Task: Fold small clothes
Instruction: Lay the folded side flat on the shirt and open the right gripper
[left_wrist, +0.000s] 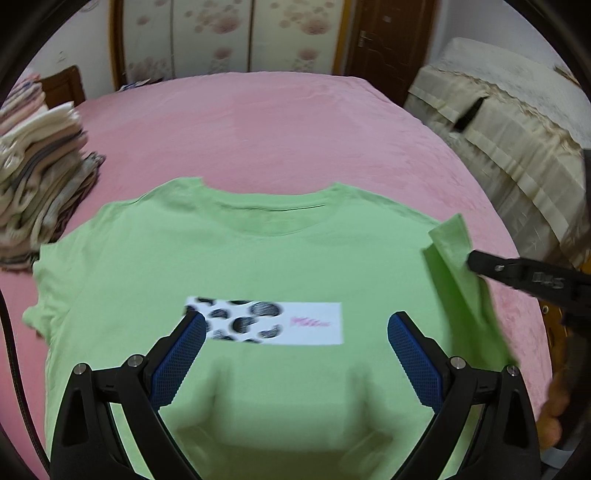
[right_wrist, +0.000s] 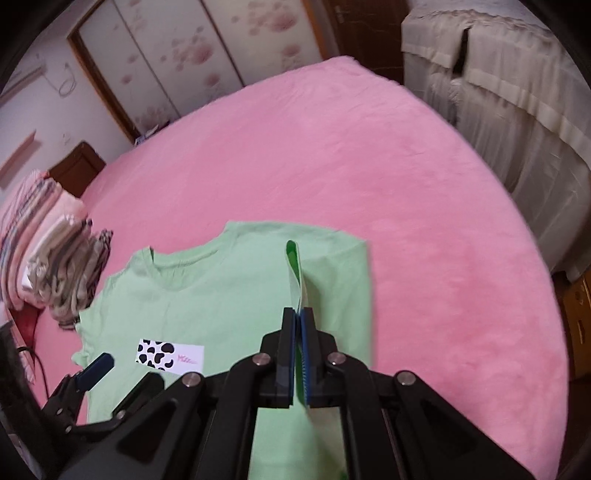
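On pink bed (left_wrist: 295, 129), one green T-shirt (left_wrist: 258, 251).

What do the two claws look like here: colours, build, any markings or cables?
Both the left claw and right claw are matte black plastic linkages with silver pivot bolts and blue, textured finger pads. The right claw's finger carries embossed lettering, too blurred to read.
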